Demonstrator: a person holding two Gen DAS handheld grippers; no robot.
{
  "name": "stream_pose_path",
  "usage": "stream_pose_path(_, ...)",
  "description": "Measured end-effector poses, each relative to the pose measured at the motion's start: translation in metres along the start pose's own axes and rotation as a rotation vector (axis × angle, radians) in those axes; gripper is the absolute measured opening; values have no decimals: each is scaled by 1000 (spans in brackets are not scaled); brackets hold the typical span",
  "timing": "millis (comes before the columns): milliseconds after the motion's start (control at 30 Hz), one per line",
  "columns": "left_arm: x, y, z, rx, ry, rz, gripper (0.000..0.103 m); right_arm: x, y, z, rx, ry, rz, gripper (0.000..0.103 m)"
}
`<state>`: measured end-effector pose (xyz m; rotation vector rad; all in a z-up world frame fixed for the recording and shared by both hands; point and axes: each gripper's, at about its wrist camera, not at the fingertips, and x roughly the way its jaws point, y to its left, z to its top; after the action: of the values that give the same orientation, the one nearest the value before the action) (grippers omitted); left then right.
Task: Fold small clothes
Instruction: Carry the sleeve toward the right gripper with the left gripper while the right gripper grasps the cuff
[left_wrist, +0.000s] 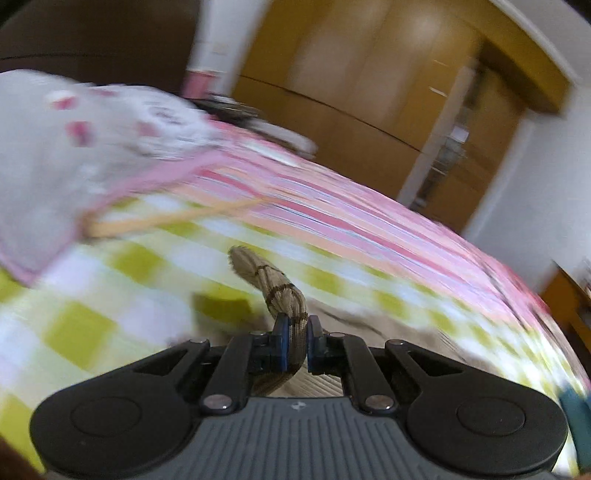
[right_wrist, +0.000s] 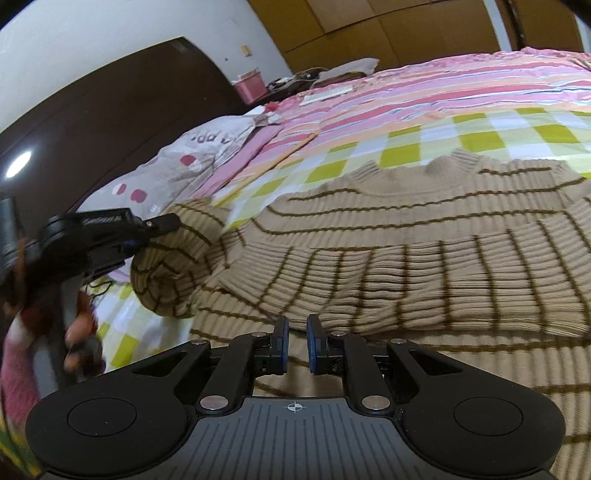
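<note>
The left gripper (left_wrist: 297, 345) pinches a bunched fold of a ribbed beige sweater (right_wrist: 406, 236) with thin brown stripes, its sleeve (right_wrist: 173, 266) lifted into a soft roll. The right gripper (right_wrist: 296, 343) hovers over the near hem, its blue pads (right_wrist: 283, 343) a narrow gap apart, holding nothing. The knit lies spread on a green-and-white checked sheet (right_wrist: 406, 147), beside a pink striped quilt (right_wrist: 424, 88).
</note>
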<state>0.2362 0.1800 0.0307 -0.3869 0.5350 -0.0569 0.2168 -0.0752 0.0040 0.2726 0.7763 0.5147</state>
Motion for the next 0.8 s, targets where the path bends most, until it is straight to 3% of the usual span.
stream_pose_path(100, 1, -40, -26, 126, 54, -76, 16, -7, -11, 1, 31, -7, -22, 13)
stream_pose_path(233, 0, -72, -59, 253, 107, -90, 16, -15, -25, 4, 72, -21, -45, 13)
stream_pose_path(467, -9, -67, -80, 157, 146, -79, 18, -15, -39, 18, 152, -28, -23, 25)
stream_pose_path(633, -12, -76, -94, 211, 139, -77, 21, 0, -30, 35, 155, -9, -2, 34)
stream_pose_path(800, -13, -73, -103, 214, 150, -110, 23, 23, -14, 45, 110, 34, -32, 36)
